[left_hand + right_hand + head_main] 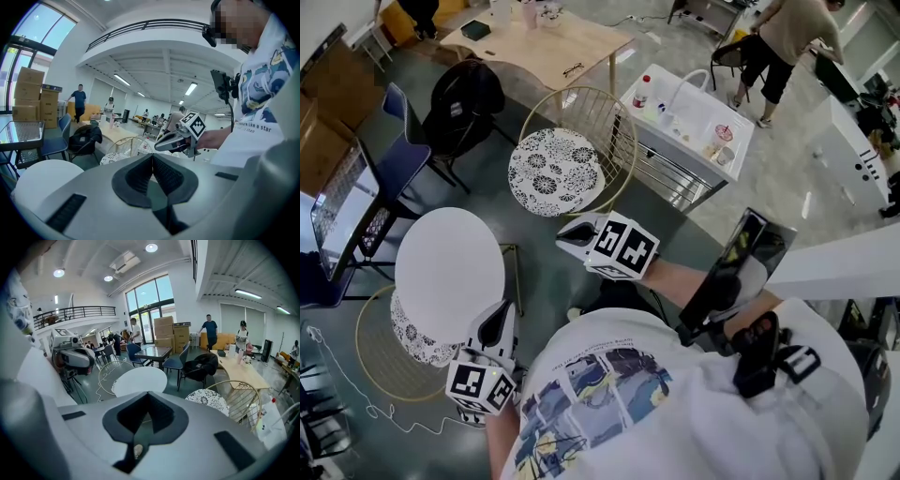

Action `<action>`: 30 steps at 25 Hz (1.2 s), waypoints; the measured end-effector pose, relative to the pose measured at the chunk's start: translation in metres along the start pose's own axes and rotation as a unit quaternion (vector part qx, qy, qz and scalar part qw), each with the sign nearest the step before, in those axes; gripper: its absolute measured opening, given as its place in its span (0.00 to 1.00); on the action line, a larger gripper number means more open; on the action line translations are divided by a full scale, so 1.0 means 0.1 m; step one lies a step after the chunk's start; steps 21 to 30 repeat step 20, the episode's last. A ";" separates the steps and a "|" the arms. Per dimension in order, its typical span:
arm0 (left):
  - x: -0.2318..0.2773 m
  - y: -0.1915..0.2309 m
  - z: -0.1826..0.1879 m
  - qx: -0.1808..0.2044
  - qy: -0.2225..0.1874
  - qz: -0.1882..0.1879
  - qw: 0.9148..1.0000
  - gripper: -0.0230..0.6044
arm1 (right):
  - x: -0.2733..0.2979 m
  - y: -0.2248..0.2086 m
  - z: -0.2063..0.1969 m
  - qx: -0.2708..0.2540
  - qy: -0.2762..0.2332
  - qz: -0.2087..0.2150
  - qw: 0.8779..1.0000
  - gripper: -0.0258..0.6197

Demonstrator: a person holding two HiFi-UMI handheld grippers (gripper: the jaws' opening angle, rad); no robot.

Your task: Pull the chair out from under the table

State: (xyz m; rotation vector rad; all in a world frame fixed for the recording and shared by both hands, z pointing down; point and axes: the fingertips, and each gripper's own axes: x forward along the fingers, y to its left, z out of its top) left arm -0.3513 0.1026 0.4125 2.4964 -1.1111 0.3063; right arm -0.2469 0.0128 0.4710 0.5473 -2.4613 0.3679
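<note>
Left tongs (153, 161) closed, empty, right tongs (147, 409) likewise, chair (412, 343) under white table (450, 267) in head view, hidden from left gripper view

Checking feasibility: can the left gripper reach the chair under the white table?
Probably yes: the left gripper is beside the chair, whose seat pokes out from under the table; nothing lies between, though its jaws are shut.
</note>
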 end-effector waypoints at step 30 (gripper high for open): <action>0.06 0.06 0.10 0.000 0.003 -0.002 1.000 0.05 | -0.01 0.02 0.17 -0.019 0.000 0.009 1.000 0.06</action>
